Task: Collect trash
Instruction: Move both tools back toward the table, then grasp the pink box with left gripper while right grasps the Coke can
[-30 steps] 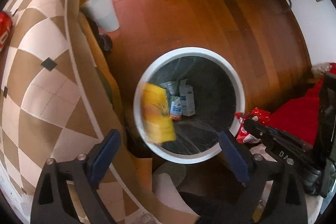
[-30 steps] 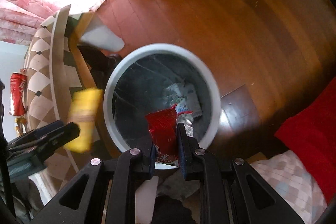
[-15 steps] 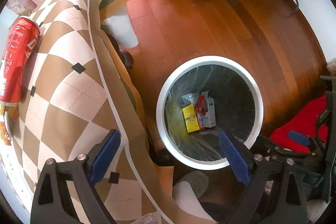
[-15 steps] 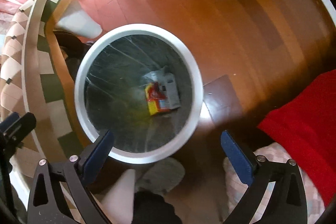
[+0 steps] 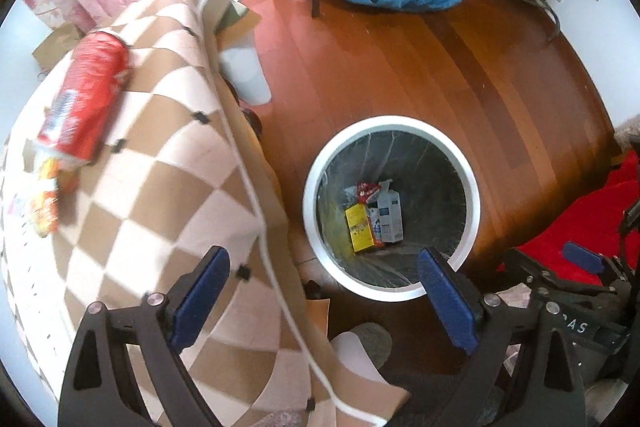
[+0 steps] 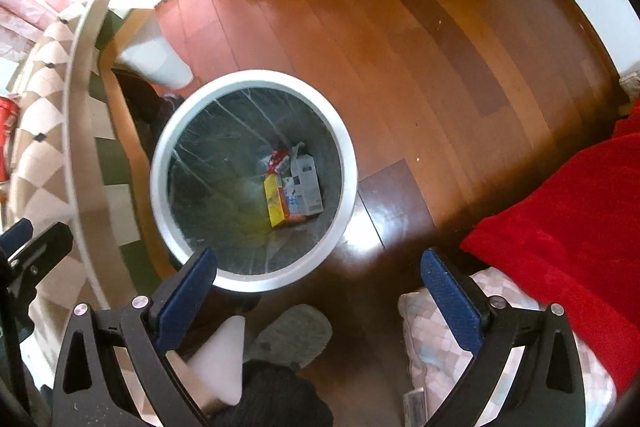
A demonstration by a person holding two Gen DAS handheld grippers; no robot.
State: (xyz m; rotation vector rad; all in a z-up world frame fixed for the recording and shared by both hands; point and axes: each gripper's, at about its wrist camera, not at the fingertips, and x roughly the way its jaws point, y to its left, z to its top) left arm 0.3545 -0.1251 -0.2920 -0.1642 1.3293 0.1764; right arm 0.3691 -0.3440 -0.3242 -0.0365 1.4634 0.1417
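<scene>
Both the left gripper [image 5: 322,291] and right gripper [image 6: 318,285] hold their jaws wide and empty above the round white-rimmed bin [image 5: 474,195]. Only the left view shows the whole red cylindrical can [image 5: 86,95] lying on the checkered bench [image 5: 160,195].

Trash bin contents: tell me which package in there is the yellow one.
The yellow box lies at the left of the pile in the trash bin, beside the white carton and below the red wrapper.

Colours around a white-rimmed bin [image 5: 474,205] on a reddish-brown wooden floor [image 5: 400,67].
Inside the bin's grey liner lie a yellow box [image 5: 360,229], a white carton [image 5: 390,217] and a red wrapper [image 5: 366,190]. The tablecloth [image 5: 160,167] is tan-and-cream checked; on it a blurred red can [image 5: 82,99], perhaps with white lettering. Blue pads [image 6: 450,301], red blanket [image 6: 560,219].
</scene>
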